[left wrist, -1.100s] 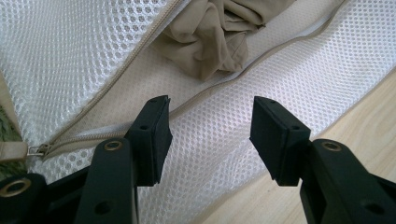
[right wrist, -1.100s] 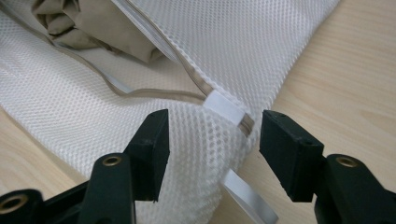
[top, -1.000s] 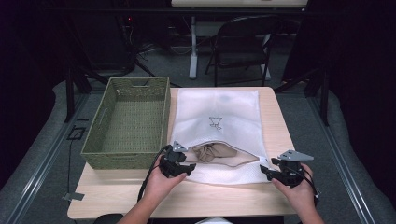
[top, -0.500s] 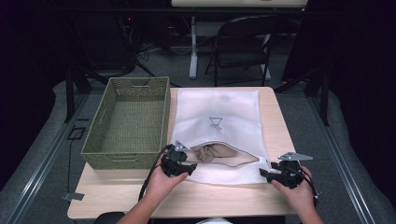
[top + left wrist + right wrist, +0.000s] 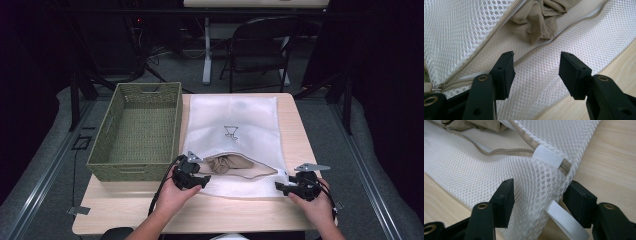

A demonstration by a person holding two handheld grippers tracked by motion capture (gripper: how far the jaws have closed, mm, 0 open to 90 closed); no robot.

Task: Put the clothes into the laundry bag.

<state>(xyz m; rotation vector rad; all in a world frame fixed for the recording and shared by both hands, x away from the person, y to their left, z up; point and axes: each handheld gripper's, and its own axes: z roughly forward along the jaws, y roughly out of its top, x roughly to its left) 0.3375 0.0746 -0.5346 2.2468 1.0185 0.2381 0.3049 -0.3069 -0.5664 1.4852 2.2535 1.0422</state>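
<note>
**Two grippers at the open mouth of a mesh laundry bag**

The white mesh bag (image 5: pixel 235 135) lies flat on the wooden table (image 5: pixel 200 215), its unzipped mouth facing the person. A crumpled tan garment (image 5: pixel 227 164) sits just inside that mouth.

The left gripper (image 5: pixel 196 179) rests at the bag's near left corner. In the left gripper view its jaws stand wide apart with nothing between them, hovering over the lower mesh panel (image 5: pixel 564 47). The tan garment (image 5: pixel 539 20) lies ahead of the jaws, slightly to their left, beyond the lower zipper edge (image 5: pixel 541 47). The zipper pull (image 5: pixel 437 87) is at the far left of this gripper, close beside its left jaw arm.

The right gripper (image 5: pixel 286 187) sits at the bag's near right corner. In the right gripper view its jaws are spread, and a raised fold of mesh (image 5: pixel 541 192) stands between them; whether the pads touch it I cannot tell. A white fabric tab (image 5: pixel 548 157) lies just ahead of the jaws at the zipper's end, and a white strap (image 5: pixel 564 218) trails near the right jaw.

A green woven basket (image 5: pixel 137 131) stands beyond and to the left of the left gripper, just beside the bag.
</note>
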